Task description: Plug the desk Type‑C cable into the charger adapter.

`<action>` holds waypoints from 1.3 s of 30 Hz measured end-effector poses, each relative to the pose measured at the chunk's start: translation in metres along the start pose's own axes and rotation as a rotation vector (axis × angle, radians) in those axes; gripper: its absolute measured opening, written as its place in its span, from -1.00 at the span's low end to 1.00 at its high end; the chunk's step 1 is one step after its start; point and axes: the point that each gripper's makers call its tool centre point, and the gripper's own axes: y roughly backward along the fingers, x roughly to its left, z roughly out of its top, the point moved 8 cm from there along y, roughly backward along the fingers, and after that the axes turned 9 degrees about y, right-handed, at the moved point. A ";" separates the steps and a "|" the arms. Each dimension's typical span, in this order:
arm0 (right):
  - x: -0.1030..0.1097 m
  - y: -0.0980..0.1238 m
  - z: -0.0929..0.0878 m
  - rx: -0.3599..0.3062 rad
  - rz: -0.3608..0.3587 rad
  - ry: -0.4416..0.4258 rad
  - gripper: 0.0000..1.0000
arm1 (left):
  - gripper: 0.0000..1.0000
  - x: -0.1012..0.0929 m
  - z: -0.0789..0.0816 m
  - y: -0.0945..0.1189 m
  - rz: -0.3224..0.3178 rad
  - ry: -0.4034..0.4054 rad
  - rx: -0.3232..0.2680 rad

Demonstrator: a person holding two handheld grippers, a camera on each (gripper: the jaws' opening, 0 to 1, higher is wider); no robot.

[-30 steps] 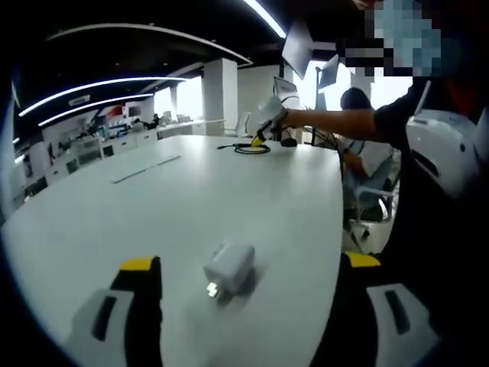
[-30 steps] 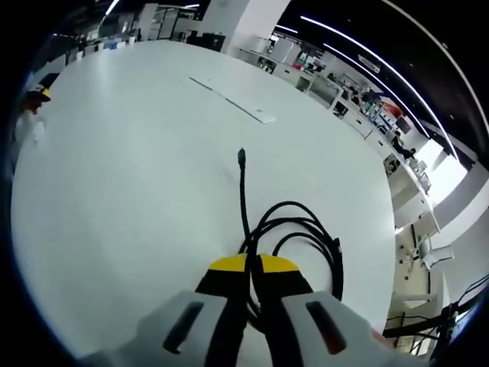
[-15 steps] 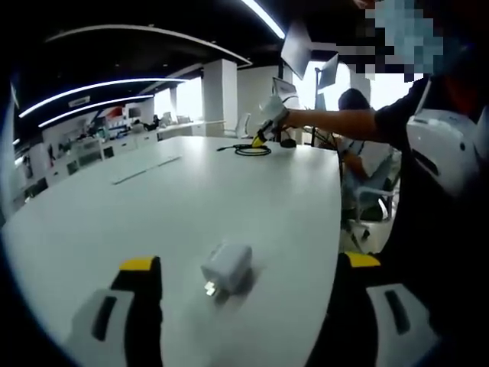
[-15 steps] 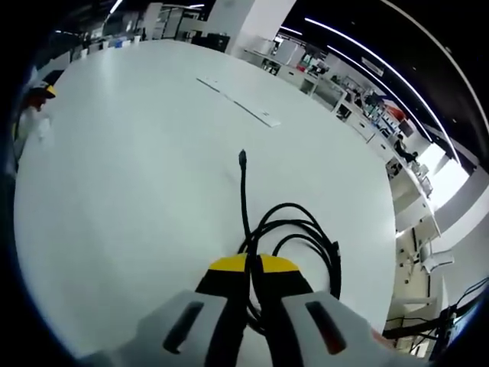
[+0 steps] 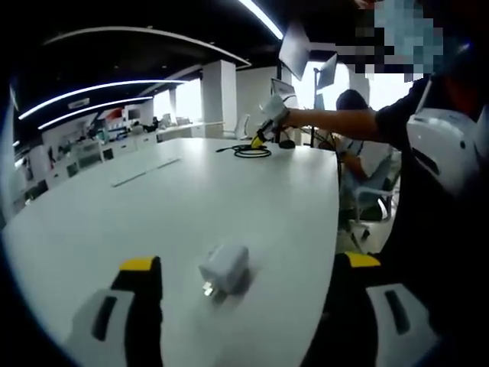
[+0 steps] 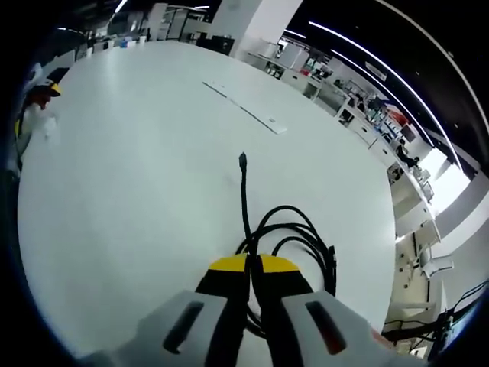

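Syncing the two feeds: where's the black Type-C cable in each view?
Left gripper view: black cable coiled at the table's far end, under the right gripper.
Right gripper view: coil at lower centre, clamped in that gripper; free plug end pointing up.
Shared landmark: the white table.

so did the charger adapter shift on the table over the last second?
Cannot tell. The charger adapter sits slightly left of before between the left gripper's jaws, but the far cable coil drifted too, so probably the camera moved.

The Type-C cable (image 6: 246, 200) passes between the right gripper (image 6: 253, 265) tips, its coil partly hidden behind them. The charger adapter (image 5: 224, 267) is blurred; no port can be made out. Far across the table (image 5: 191, 199), the cable's plug is too small to read.
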 end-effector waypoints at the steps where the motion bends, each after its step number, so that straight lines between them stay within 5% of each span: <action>1: 0.002 0.001 0.001 -0.001 0.002 0.002 -0.96 | 0.95 0.000 0.000 0.000 0.000 -0.001 0.000; 39: 0.033 0.019 0.029 -0.029 0.051 0.076 -0.96 | 0.93 -0.006 -0.001 0.009 -0.005 -0.010 -0.024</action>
